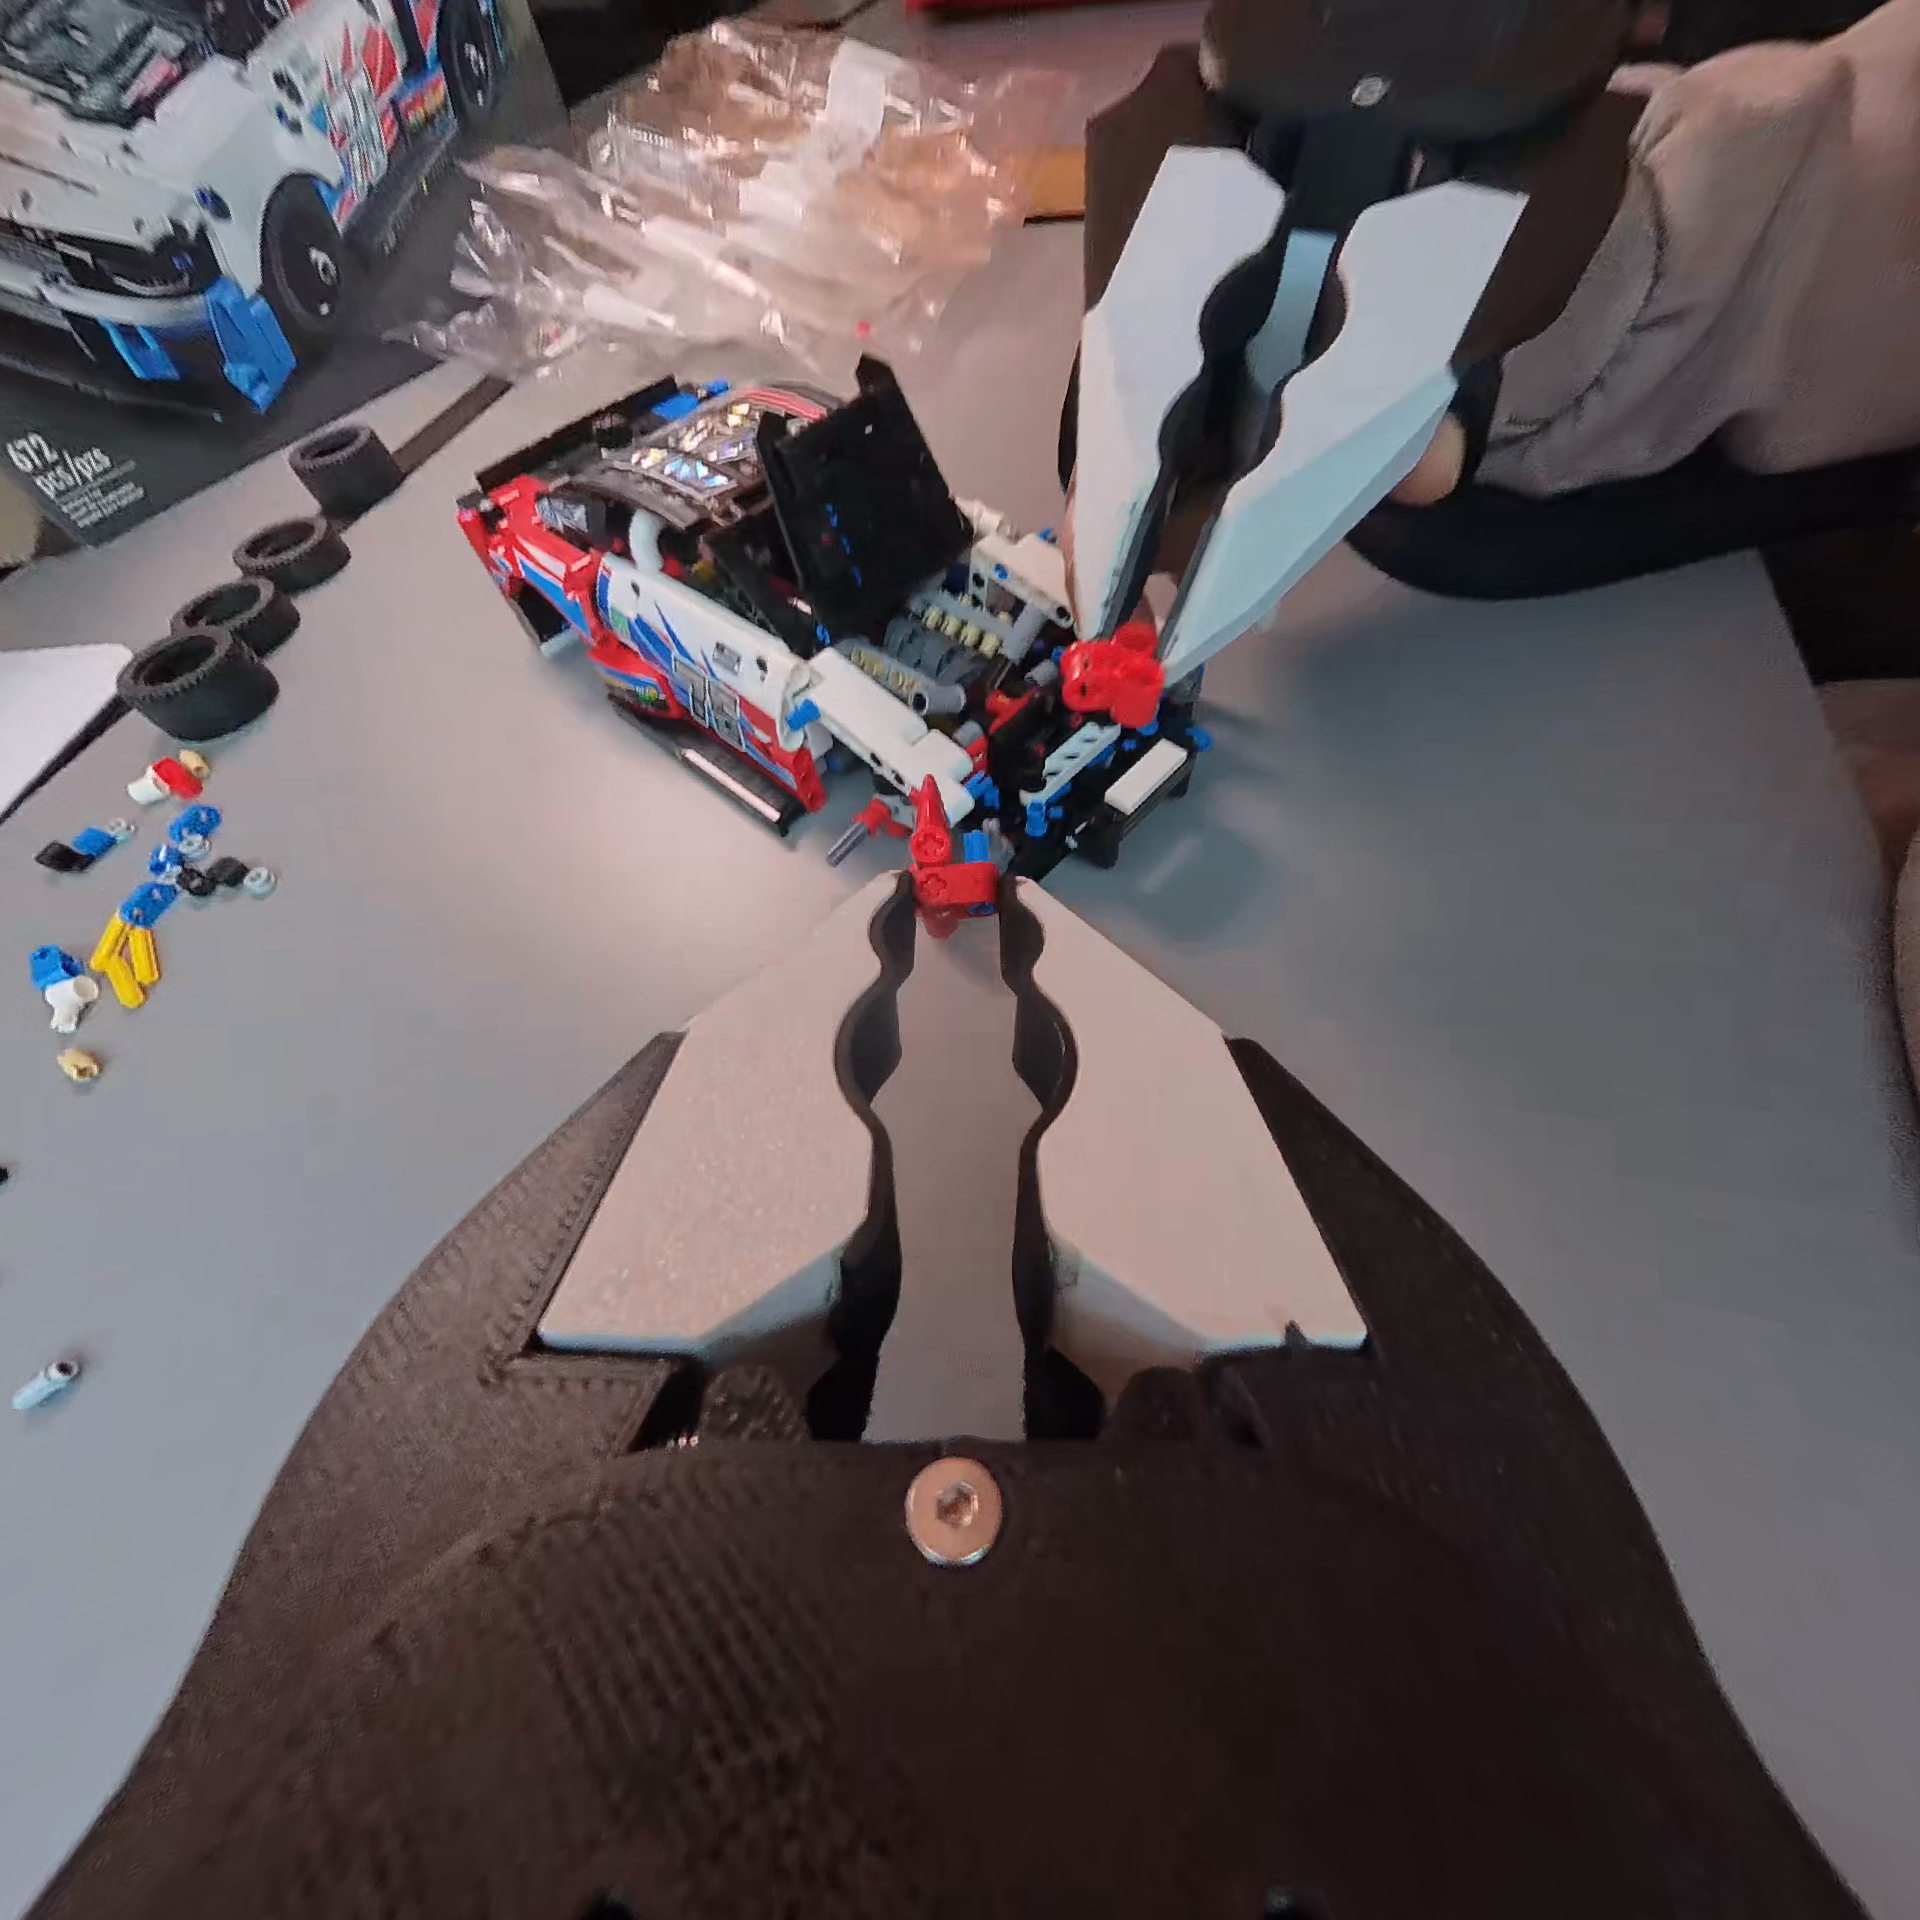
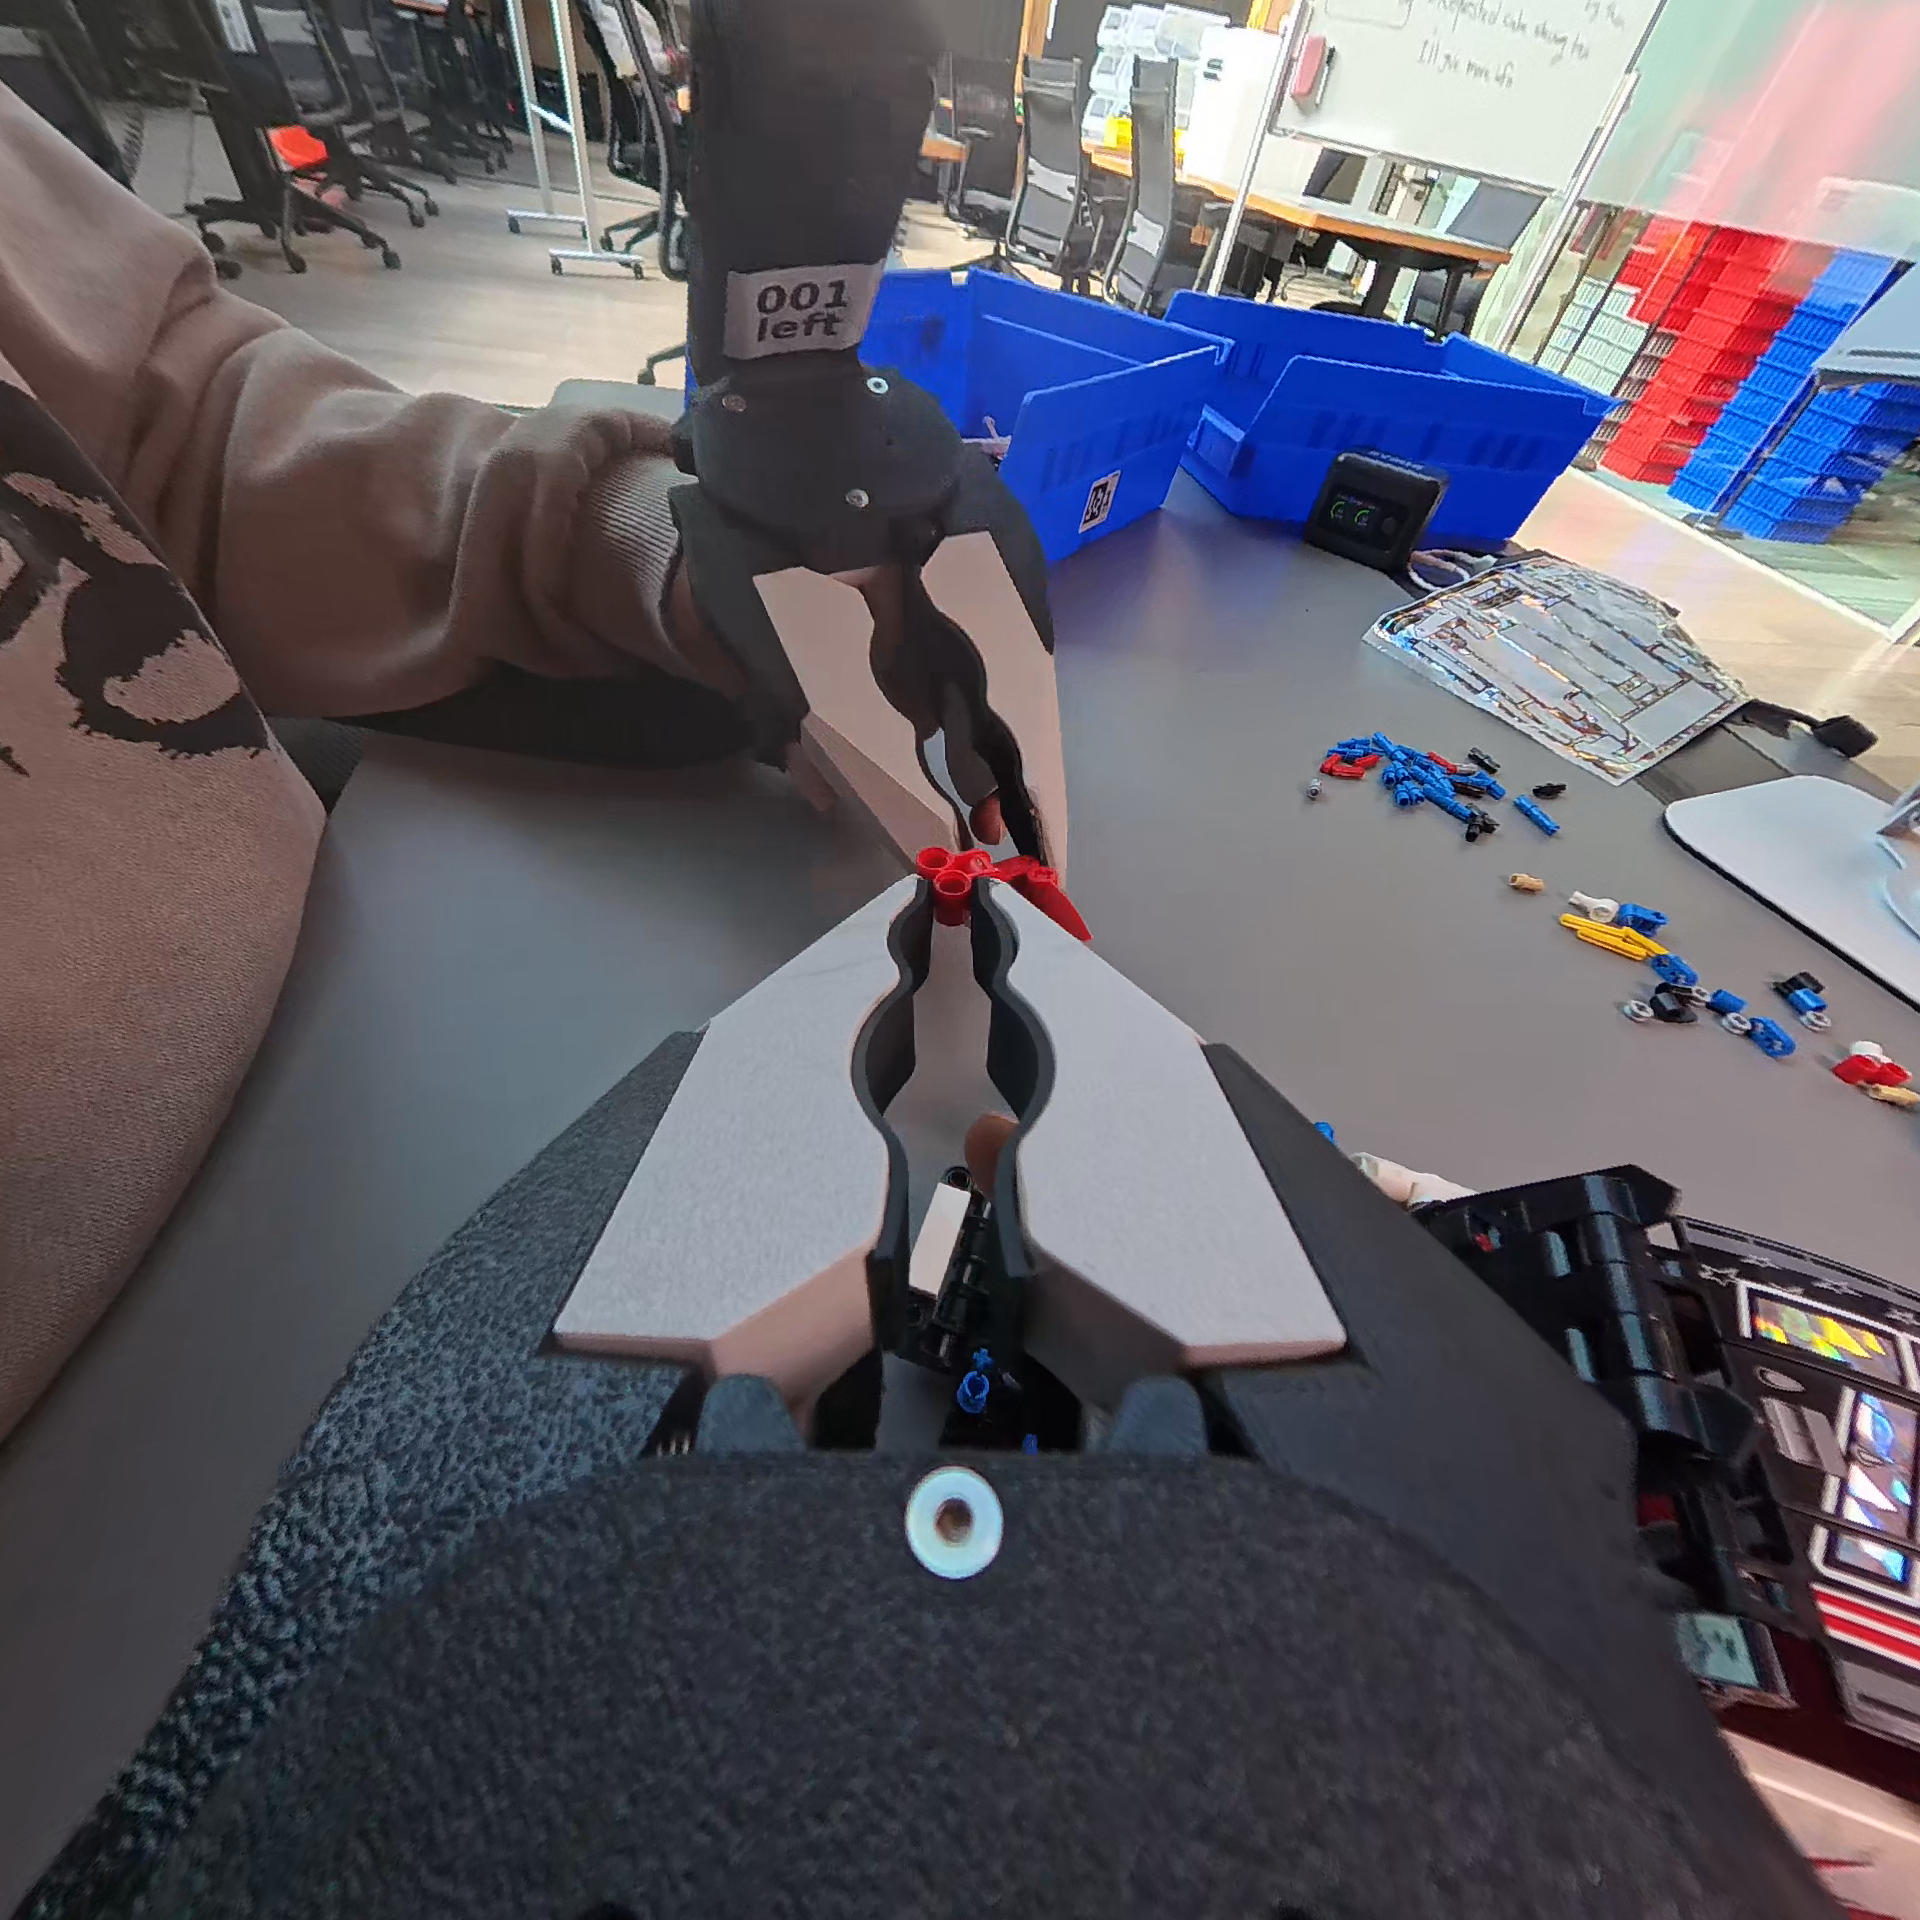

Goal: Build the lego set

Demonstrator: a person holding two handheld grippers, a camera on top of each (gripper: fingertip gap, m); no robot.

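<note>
The partly built red, white and black lego car lies on the grey table; its black roof shows at the right of the right wrist view. My left gripper is shut on a red piece with a pointed fin, just in front of the car's open end. My right gripper comes down from the upper right, shut on a red connector above that end. In the right wrist view my right gripper holds the connector close to the fin piece in my left gripper.
Several black tyres and loose small pieces lie at the left. The set's box and empty plastic bags are behind the car. Blue bins, a sticker sheet and a pile of blue pins lie farther off. There is about 5 cm between the tips of the two grippers.
</note>
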